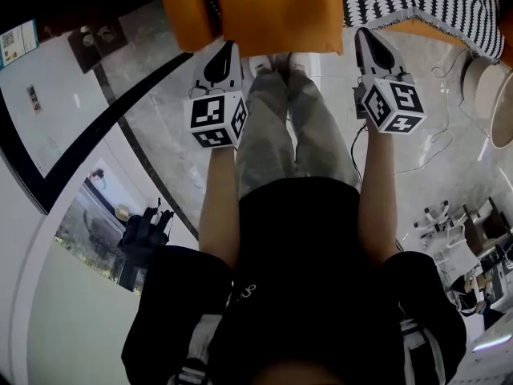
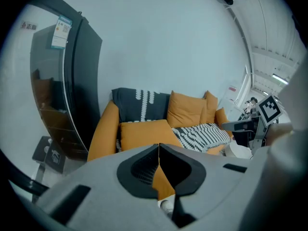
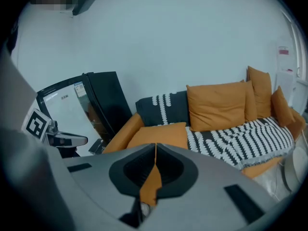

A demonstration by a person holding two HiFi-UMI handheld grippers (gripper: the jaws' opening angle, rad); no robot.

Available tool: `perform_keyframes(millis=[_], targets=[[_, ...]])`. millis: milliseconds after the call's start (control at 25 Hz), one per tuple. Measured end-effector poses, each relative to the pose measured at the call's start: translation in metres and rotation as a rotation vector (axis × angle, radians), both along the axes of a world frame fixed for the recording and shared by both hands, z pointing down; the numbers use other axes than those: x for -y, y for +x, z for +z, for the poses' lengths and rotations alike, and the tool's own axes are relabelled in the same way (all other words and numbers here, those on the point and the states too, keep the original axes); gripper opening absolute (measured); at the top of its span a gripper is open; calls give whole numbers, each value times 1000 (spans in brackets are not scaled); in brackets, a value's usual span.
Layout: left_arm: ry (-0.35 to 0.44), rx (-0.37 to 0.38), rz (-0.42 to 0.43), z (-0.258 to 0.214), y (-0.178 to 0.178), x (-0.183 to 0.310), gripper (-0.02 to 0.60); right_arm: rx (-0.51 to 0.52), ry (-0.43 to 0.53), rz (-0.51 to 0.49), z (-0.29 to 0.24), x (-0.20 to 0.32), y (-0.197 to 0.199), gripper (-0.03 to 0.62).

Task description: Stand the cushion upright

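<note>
An orange cushion (image 1: 272,10) lies flat on the front of the sofa seat, near the sofa's left armrest. The left gripper view shows this flat cushion (image 2: 143,134) just beyond my jaws, and the right gripper view shows the same cushion (image 3: 159,134). My left gripper (image 1: 230,48) is shut and empty, its tip just short of the cushion's near edge. My right gripper (image 1: 365,34) is also shut and empty, at the cushion's right corner. In their own views, the left gripper (image 2: 159,147) and the right gripper (image 3: 155,147) show their jaws meeting in a thin line.
Behind the flat cushion stand a dark patterned cushion (image 2: 139,105) and upright orange cushions (image 3: 216,105). A black-and-white striped blanket (image 1: 425,2) covers the seat to the right. A black glass-door cabinet (image 2: 62,90) stands left of the sofa. A round white object (image 1: 489,91) and cables (image 1: 437,147) lie at right.
</note>
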State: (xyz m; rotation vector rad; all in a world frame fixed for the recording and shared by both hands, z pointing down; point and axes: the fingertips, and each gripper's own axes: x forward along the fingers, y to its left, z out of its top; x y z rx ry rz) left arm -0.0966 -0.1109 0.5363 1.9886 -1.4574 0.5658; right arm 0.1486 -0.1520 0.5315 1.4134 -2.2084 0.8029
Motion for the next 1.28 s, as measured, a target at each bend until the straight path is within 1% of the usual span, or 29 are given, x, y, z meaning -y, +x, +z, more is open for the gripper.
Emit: perform_keyframes(millis=[240,520,640,760,880,1040,1240,1280], targets=[[-89,27,12,55,-6,-25,11,-13,-95,-21,53,-29,-3,12],[-211,87,-5,116,-35,-66,11,-53,-166,-56,100,-54,6,12],[-255,122,17,142,-44,-81,11,-78,-187,-70,118,-60,11,12],[-309,157,48,171,-53,-97,12,-91,-213,-54,139,-65,19,12],[-357,183,56,193,-64,-114,12,-98,-246,-55,161,-75,24,14],[-384,200,69,216,-68,-123,12,-141,-293,-96,192,-88,31,14],[-405,219,107,247,-66,-126,12,-230,-339,-219,224,-104,33,17],[-409,223,119,252,-66,-126,12,-240,-349,-234,230,-106,33,27]])
